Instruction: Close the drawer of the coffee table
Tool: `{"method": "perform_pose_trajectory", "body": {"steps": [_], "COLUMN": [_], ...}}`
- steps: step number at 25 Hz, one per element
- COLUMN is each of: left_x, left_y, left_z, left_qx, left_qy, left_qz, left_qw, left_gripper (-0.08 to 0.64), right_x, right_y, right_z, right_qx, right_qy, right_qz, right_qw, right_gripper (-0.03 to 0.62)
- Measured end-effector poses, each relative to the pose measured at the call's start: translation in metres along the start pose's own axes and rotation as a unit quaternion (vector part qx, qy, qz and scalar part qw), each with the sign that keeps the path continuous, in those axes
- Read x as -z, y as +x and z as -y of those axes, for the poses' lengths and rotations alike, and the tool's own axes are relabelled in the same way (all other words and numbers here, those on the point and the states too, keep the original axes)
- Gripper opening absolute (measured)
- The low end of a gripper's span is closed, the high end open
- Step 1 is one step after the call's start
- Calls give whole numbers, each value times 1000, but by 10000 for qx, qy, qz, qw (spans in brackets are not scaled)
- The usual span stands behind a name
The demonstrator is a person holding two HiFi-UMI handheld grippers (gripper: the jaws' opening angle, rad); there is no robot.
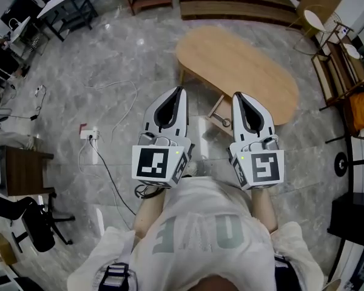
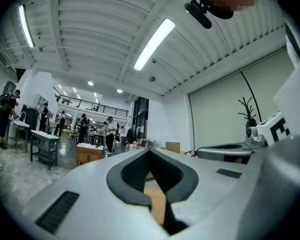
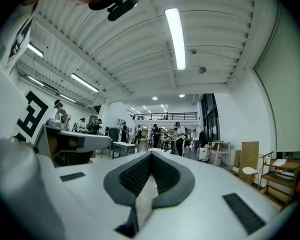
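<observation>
Left tongs (image 1: 181,91) and right tongs (image 1: 237,96) are both closed tight, holding nothing, near the coffee table (image 1: 249,65); pushing its drawer (image 1: 217,111) off-centre could skew and jam it.

The oval light-wood coffee table (image 1: 242,71) lies at 1 o'clock from the person, its small wooden drawer (image 1: 220,111) jutting from the near edge at 12. The white left gripper (image 1: 181,90) and white right gripper (image 1: 238,95) sit side by side before the table, the right one just beside the drawer. A white power strip (image 1: 88,134) lies on the grey marble floor (image 1: 109,71) at 9 o'clock.
</observation>
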State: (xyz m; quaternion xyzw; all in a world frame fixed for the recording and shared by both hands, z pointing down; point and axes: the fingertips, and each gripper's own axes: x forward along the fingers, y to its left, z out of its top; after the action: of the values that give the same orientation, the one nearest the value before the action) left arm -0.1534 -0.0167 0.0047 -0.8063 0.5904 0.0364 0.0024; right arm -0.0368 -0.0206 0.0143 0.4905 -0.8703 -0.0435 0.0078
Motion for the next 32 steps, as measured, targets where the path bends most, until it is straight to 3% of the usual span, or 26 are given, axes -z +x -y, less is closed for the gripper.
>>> {"method": "perform_pose_trajectory", "body": {"steps": [6,12,21,26,32], "left_x": [-3,12,27,58,134], "left_y": [21,45,99,129,155], "left_z": [-28,-30,4,17,16], "left_qx": [199,474,280,231,128], "left_qy": [98,52,66,-33,-86], "left_qz": [-29,-212,-163,-333,-862], "left_qw": [9997,9986,9995,9992,9962], "left_gripper": [9,9,9,9,9], "right_x": [5,16,46,83,165], "right_y": [29,44,60,73,90], "right_z": [-4,10,70,97,127], "right_qx": [248,454,396,254,-48], "right_qy": [139,133,422,654,1088], "right_qz": [-44,-175,-472,-754,-1355], "right_qw": [9996,9987,9972,9947,9848], "right_gripper": [5,5,5,5,5]}}
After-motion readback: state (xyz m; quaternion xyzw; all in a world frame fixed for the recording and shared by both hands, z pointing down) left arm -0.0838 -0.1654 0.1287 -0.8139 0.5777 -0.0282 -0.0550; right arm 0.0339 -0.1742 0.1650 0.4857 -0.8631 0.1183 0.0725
